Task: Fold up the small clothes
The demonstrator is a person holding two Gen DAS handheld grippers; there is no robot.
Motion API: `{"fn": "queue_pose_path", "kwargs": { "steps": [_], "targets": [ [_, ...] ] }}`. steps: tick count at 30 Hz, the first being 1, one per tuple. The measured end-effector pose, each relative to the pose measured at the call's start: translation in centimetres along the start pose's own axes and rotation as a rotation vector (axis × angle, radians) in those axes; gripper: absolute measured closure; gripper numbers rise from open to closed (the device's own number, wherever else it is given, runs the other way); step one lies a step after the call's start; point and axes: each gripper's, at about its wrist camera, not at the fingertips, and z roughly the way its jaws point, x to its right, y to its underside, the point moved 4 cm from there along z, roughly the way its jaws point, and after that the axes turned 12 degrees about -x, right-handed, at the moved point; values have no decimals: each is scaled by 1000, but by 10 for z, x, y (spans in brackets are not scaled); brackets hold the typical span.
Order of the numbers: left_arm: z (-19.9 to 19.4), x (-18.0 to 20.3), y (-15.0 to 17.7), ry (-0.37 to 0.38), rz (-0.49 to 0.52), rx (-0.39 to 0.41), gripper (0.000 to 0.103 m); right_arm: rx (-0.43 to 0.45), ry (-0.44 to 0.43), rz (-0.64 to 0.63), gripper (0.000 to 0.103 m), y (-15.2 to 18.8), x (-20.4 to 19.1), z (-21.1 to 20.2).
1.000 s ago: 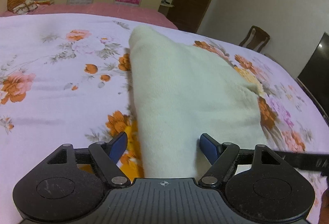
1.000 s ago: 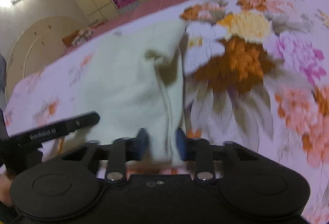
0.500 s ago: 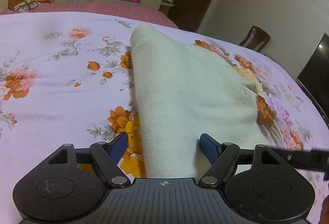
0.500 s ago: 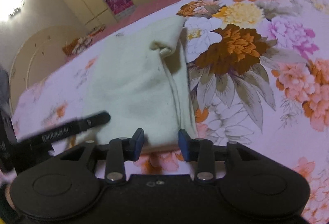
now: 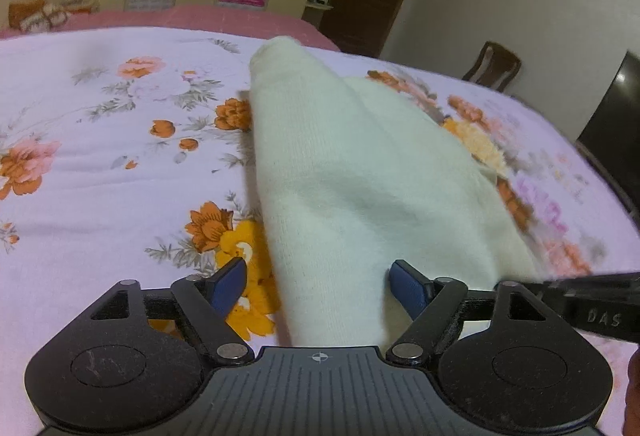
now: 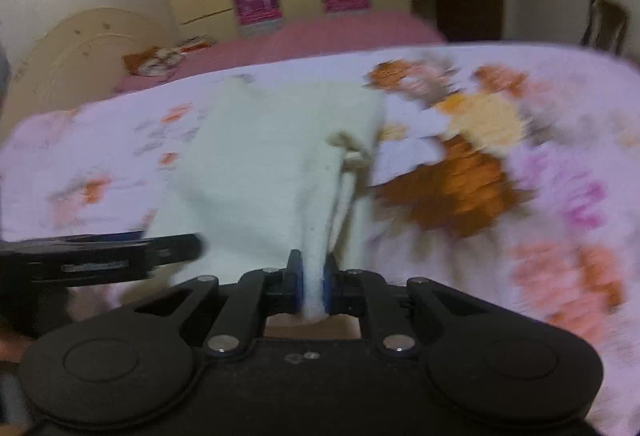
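Pinching the near edge of the cream garment [image 6: 272,176], your right gripper [image 6: 311,286] now has its blue pads [image 6: 295,284] pressed together on a raised fold of cloth at the lower middle of the right wrist view. Half a second ago those pads stood apart with the hem lying loose between them; now the fabric is gathered into a narrow ridge that rises from the pads toward the middle of the frame. The right view is also more blurred than before, and the garment sits more centrally in it.

Your left gripper [image 5: 320,286] stays spread, and its jaws are opening a little further. The near end of the garment [image 5: 360,176] lies between its blue pads [image 5: 408,286], but neither pad presses on it; the left pad hangs over the yellow flower printed on the bedsheet [image 5: 100,164].

The garment lies on the floral bedsheet, running from the lower middle of the left view up to a rounded end in the upper middle. Compared with the earlier left view, its right edge has blurred and looks slightly lifted, while its far end keeps the same place. Part of the right gripper's black body shows at the lower right edge of the left view, just beside the cloth.
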Motion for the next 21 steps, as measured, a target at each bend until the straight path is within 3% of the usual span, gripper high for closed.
{"fn": "queue_pose_path", "kwargs": {
  "steps": [1,2,4,6,10,16,18,21],
  "targets": [
    [0,2,0,-9,16,0,22,-65,-49,33,92,3,7,13],
    [-1,2,0,-8,24,-4,22,-58,-73,55,89,5,10,14],
    [-6,-3,-2,8,0,-11,22,-46,-60,45,66,1,10,7],
    [-14,-12,-8,13,-58,11,22,1,-71,58,53,-3,11,-5],
    [-14,-19,-34,27,-106,30,22,136,-10,49,59,-30,9,-21],
    [19,-22,-79,-10,-147,28,22,146,-5,38,72,-88,1,13],
    [36,-30,-89,-39,-160,16,22,152,1,25,72,-104,-3,24],
    [49,-43,-92,-8,-235,24,16,157,8,19,73,-120,-4,42]
  ]
}}
